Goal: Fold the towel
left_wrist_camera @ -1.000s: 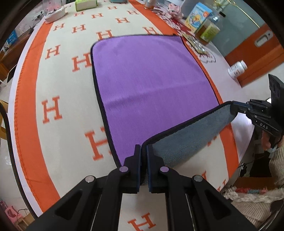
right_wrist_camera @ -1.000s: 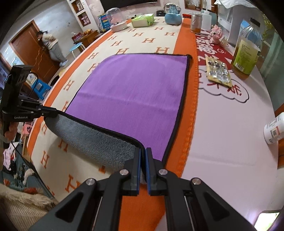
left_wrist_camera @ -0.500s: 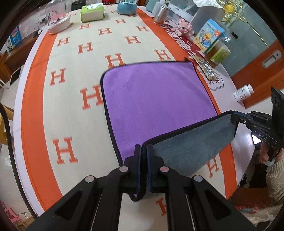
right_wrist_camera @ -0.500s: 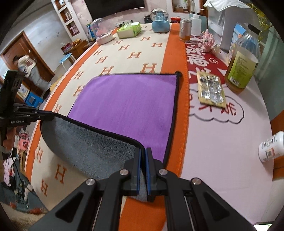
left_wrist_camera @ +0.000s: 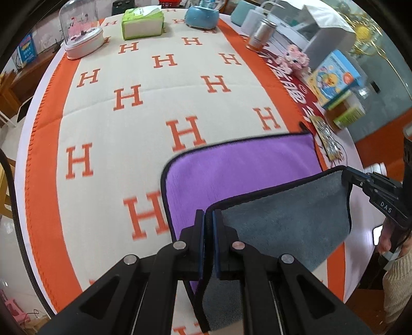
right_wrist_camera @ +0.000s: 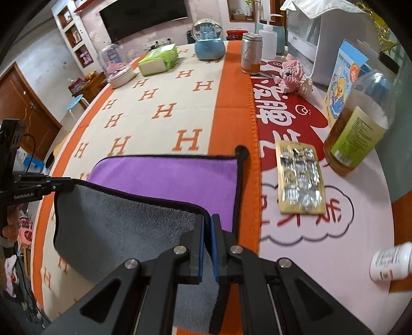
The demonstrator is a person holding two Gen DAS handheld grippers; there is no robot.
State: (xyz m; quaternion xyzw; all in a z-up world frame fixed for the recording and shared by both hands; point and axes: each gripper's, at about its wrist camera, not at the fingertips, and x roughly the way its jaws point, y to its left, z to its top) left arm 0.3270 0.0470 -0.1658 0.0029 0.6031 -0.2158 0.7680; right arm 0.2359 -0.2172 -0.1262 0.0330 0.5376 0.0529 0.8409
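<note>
The towel [left_wrist_camera: 239,167] is purple on top, grey underneath, with a black hem, and lies on the orange and cream H-pattern cloth [left_wrist_camera: 128,103]. My left gripper [left_wrist_camera: 209,216] is shut on one near corner. My right gripper [right_wrist_camera: 207,221] is shut on the other near corner; it also shows at the right of the left wrist view [left_wrist_camera: 346,175]. The near edge is lifted, so the grey underside [right_wrist_camera: 116,221] hangs between the grippers over the purple part [right_wrist_camera: 180,175]. The far edge lies flat.
At the far end stand a dome jar [left_wrist_camera: 82,33], a green tissue pack [left_wrist_camera: 141,23], a blue globe [right_wrist_camera: 208,41] and a can [right_wrist_camera: 251,54]. To the right are a foil blister pack [right_wrist_camera: 298,177], an oil bottle [right_wrist_camera: 360,126], a pink toy [right_wrist_camera: 293,74] and a white pill bottle [right_wrist_camera: 391,262].
Both grippers have carried the near edge up and toward the far edge. More grey underside shows and less purple is uncovered. Both stay shut on their corners.
</note>
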